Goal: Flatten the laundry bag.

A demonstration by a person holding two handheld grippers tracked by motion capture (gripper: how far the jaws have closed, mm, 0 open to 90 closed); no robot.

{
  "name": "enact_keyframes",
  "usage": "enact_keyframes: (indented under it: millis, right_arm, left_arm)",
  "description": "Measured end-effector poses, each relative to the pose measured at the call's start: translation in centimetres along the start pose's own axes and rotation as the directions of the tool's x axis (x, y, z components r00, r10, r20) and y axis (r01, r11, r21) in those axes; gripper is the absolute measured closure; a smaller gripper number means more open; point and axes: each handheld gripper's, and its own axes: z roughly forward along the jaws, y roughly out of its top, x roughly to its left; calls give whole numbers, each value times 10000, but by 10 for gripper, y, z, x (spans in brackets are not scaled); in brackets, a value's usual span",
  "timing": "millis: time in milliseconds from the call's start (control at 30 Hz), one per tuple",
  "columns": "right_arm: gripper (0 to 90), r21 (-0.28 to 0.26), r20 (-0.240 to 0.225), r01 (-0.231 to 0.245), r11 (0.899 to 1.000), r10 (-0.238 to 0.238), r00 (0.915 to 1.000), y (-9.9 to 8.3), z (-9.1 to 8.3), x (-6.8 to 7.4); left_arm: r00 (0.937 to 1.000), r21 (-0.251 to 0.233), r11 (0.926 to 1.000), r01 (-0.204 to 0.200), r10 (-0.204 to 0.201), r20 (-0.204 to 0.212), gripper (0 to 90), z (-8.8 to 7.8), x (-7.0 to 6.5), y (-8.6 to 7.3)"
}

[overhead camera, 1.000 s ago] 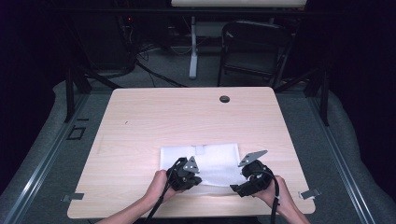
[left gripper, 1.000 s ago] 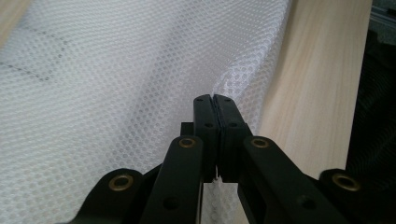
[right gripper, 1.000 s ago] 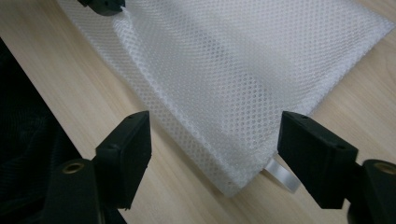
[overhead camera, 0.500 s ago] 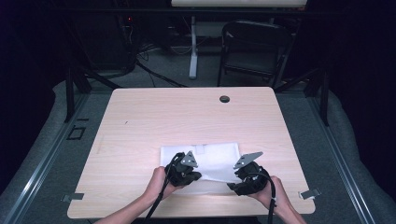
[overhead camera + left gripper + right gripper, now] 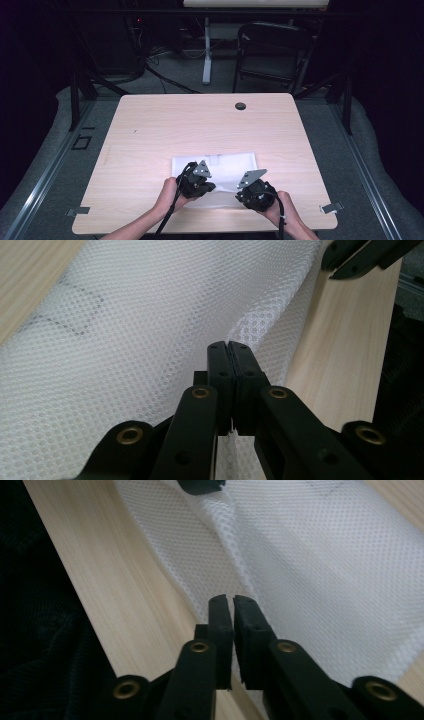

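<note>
At the bench's near edge, your left hand-held gripper and right hand-held gripper, its jaws just closing, pinch the mesh cloth; uneven pulling could slip its thin hem free.

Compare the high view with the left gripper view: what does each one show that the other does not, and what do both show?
High view alone: the whole wooden table, a dark round grommet, a folding chair behind, and both hands with the left gripper and right gripper.

Left gripper view alone: the honeycomb weave, and its black fingers closed on a raised fold at the cloth's edge.

Both: the white mesh cloth lying on pale wood.
</note>
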Motion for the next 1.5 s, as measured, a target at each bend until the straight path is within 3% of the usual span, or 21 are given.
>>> enact_keyframes:
  millis: [167,367,567,667,1333,1500]
  right_arm:
    - [900,395,50,646,9971,-648,9979,4,20,5]
    - [900,447,186,1102,9929,-1111,9936,7,40,14]
    - [900,534,282,1209,9912,-1225,9921,8,50,16]
    - [900,882,324,1410,9861,-1443,9890,8,55,16]
    - [900,1164,-89,1109,9870,-1106,9938,7,60,13]
    - [900,1161,-136,1095,9872,-1086,9940,7,60,12]
  left_arm:
    - [9999,-75,10000,2,-3,-112,891,-2,3,4]
    - [9997,-332,9992,222,-227,-133,891,-7,7,8]
    - [9994,-383,9989,263,-271,-218,892,-9,9,11]
    - [9993,-432,9986,304,-314,-223,892,-9,9,12]
    - [9974,-836,9958,363,-413,-592,892,-26,20,26]
    - [9964,-748,9969,244,-304,-796,893,-31,24,33]
